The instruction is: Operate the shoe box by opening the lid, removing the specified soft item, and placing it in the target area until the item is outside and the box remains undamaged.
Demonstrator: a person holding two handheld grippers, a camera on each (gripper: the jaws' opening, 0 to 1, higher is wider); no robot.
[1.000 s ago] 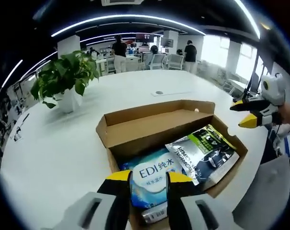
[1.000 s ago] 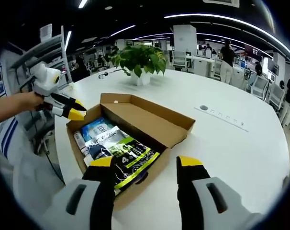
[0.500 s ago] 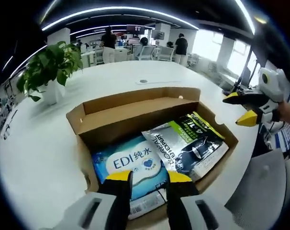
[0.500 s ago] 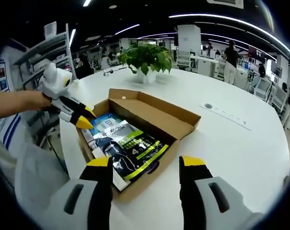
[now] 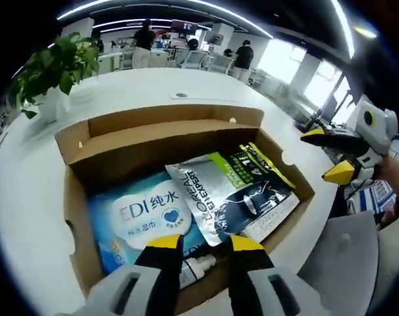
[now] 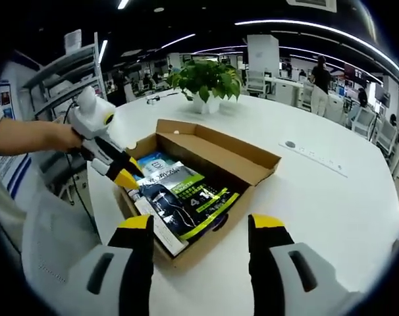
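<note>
In the left gripper view, the shoe box (image 5: 81, 191) stands open on the white table (image 5: 22, 191), with its lid (image 5: 166, 141) folded back on the far side. Inside the box, a blue wet-wipes pack (image 5: 143, 217) lies on the plant side, and a black and green pouch (image 5: 242, 194) lies beside it and overlaps its edge. A small white tube (image 5: 199, 265) lies at the near wall of the box, partly under the wipes pack. The left gripper (image 5: 198, 242) hangs over the near wall of the box, with its yellow tips just above the wipes pack; its jaws are apart and hold nothing. The right gripper (image 5: 331, 155) is outside the box, past the pouch side, released too, with a gap between its tips. A potted plant (image 5: 51, 66) stands on the table, well apart from the box.

In the right gripper view, the right gripper (image 6: 203, 224) is near the box (image 6: 252, 174), over the table (image 6: 318, 217), jaws spread wide and empty. The pouch (image 6: 186, 204) lies in the box and the wipes pack (image 6: 150, 164) behind it. The left gripper (image 6: 124, 172) reaches into the box at the wipes pack; whether it touches the pack, I cannot tell. The plant (image 6: 209, 79) stands beyond the box.
</note>
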